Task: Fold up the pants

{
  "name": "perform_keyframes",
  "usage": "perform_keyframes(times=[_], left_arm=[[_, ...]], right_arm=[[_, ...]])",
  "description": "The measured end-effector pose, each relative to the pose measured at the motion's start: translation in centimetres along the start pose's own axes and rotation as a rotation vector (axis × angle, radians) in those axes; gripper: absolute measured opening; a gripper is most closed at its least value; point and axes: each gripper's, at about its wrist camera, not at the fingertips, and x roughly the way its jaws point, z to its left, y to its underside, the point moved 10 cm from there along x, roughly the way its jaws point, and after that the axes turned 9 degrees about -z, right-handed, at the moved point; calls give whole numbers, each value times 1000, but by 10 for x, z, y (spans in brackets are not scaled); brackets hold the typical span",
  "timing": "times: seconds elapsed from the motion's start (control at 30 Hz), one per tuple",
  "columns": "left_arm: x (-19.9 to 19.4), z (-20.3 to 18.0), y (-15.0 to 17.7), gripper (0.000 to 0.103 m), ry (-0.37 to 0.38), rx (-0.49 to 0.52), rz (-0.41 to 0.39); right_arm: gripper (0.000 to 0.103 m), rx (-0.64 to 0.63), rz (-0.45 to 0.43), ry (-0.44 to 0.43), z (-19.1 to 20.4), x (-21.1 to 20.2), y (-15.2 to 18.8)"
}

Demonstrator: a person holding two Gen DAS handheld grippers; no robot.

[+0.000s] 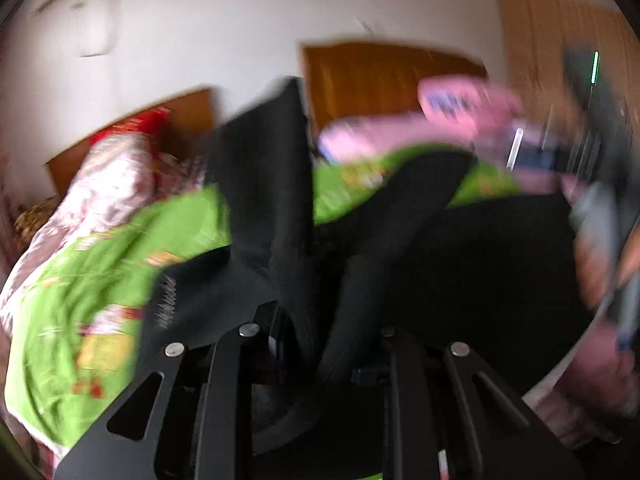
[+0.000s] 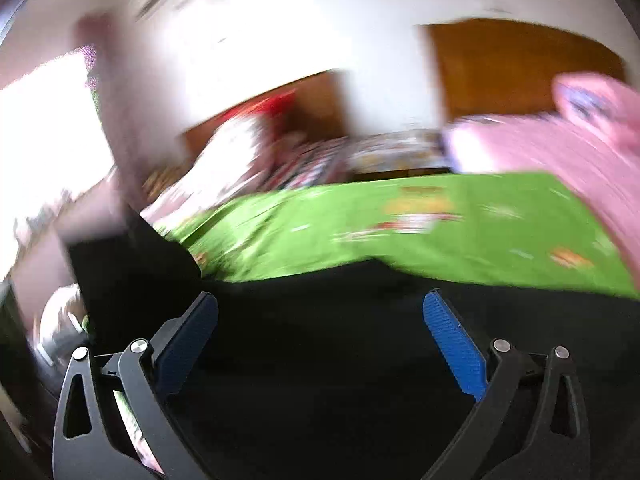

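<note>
Although both views are heavily smeared by blur, the following can be listed. Left gripper (image 1: 316,344): black linkage arms fill the lower part of its own view, jaws drawn in narrow and clamped on a bunched fold of the black pants (image 1: 280,200); the fingertips themselves are buried in the cloth. Pants, in the left wrist view: one dark panel rises from the jaws toward twelve o'clock, a second length runs toward two o'clock, and a broad dark mass spreads toward three o'clock, all lying over or above the green bedspread (image 1: 80,280). Right gripper (image 2: 320,344): jaws standing wide, blue ribbed pads (image 2: 454,348) well apart at eight and four o'clock of its own view, nothing pinched between them; the pants (image 2: 320,360) lie as a flat dark field under and beyond the open jaws. Green bedspread (image 2: 360,224): printed with small coloured figures, occupying the band above the pants in the right wrist view. Pink bedding (image 2: 560,160): piled at two to three o'clock in the right wrist view, at one to two o'clock (image 1: 400,132) in the left. Patterned quilt (image 1: 108,184): white and red, at nine to ten o'clock in the left wrist view. Wooden headboard (image 2: 520,68): brown, against a white wall (image 2: 320,20) at twelve to one o'clock. A person's hand (image 1: 600,268), blurred, holding a second gripper, at three o'clock in the left wrist view.
</note>
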Motion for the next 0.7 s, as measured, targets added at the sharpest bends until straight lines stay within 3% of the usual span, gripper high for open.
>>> perform_keyframes(times=[0.07,0.13,0.17,0.2,0.23,0.27,0.33,0.47,0.53,0.57,0.63,0.7], left_arm=[[23,-26,29,23,0,77,78],[24,-37,41,29,-57,173,63],[21,-41,43,37,-69,214,60],[16,-45,46,56,-40,228,62],[11,-48,46,67,4,226,57],[-2,-51,42,77,45,210,31],[-28,-42,29,77,70,164,-33],[-96,13,4,96,51,-51,-192],[-113,43,6,97,6,-123,-200],[-115,68,15,97,-51,-147,-183],[-107,106,33,95,-165,-170,-125],[-102,117,44,85,-194,-175,-93]], right_arm=[[99,47,-12,44,-33,-19,2],[99,73,-5,59,-47,-31,12],[99,90,3,55,-53,-35,18],[99,104,14,45,-54,-35,24],[99,118,30,29,-52,-30,30],[99,128,44,13,-51,-29,33],[99,143,80,-35,-37,-20,47],[99,139,120,-159,11,-9,63],[99,157,136,-251,35,-8,68],[97,178,144,-314,50,-7,71],[85,221,172,-404,74,-4,76],[79,252,256,-475,98,1,92]])
